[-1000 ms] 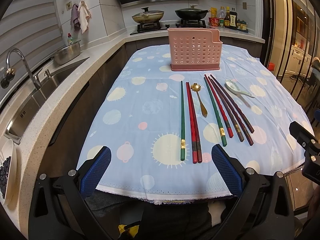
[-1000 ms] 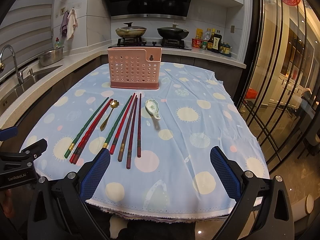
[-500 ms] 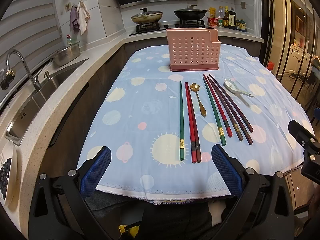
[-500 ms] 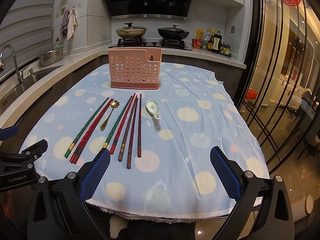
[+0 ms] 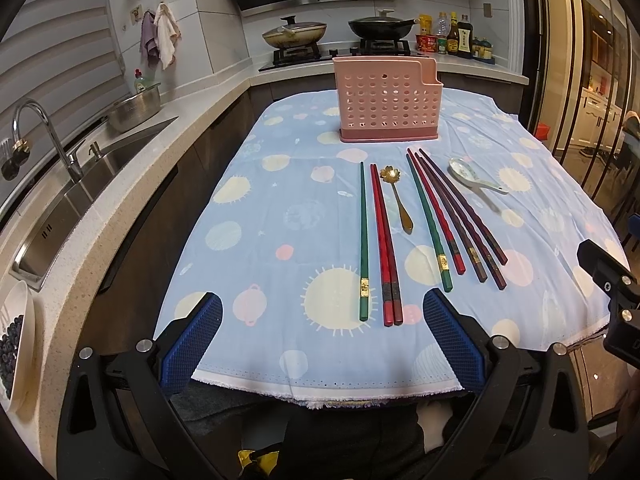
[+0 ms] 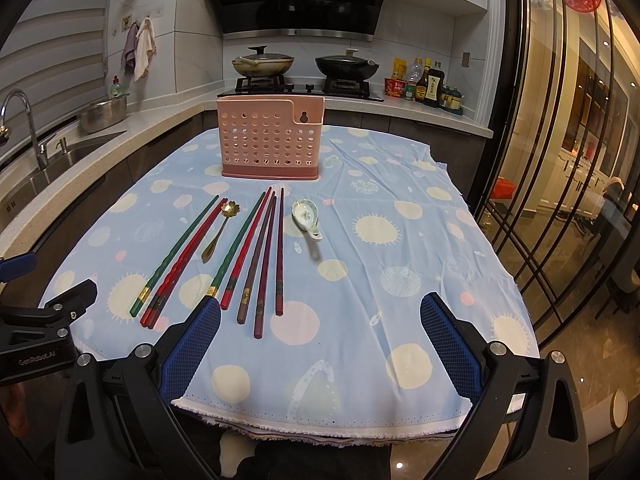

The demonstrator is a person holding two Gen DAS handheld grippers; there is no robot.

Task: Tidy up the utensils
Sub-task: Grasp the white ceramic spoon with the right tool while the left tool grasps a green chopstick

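Observation:
A pink perforated utensil holder (image 5: 387,107) (image 6: 270,138) stands upright at the far side of the table. In front of it lie several chopsticks in a row: a green one (image 5: 363,240) (image 6: 174,254), a red pair (image 5: 383,246) (image 6: 182,262), another green one (image 5: 429,222), a red one (image 6: 246,250) and dark ones (image 5: 460,216) (image 6: 279,252). A gold spoon (image 5: 396,196) (image 6: 218,230) and a white ceramic spoon (image 5: 472,176) (image 6: 306,218) lie among them. My left gripper (image 5: 320,344) and right gripper (image 6: 320,344) are open and empty at the table's near edge.
A blue patterned tablecloth (image 5: 280,208) (image 6: 400,264) covers the table. A counter with sink and tap (image 5: 44,148) runs along the left. A stove with two pans (image 6: 304,66) and bottles (image 6: 430,84) stands behind. A plate of dark berries (image 5: 12,340) sits near left. A glass partition (image 6: 560,160) is on the right.
Both grippers stay open. The left wrist view has tilted slightly, so the table sits a little lower in frame. No utensil has moved.

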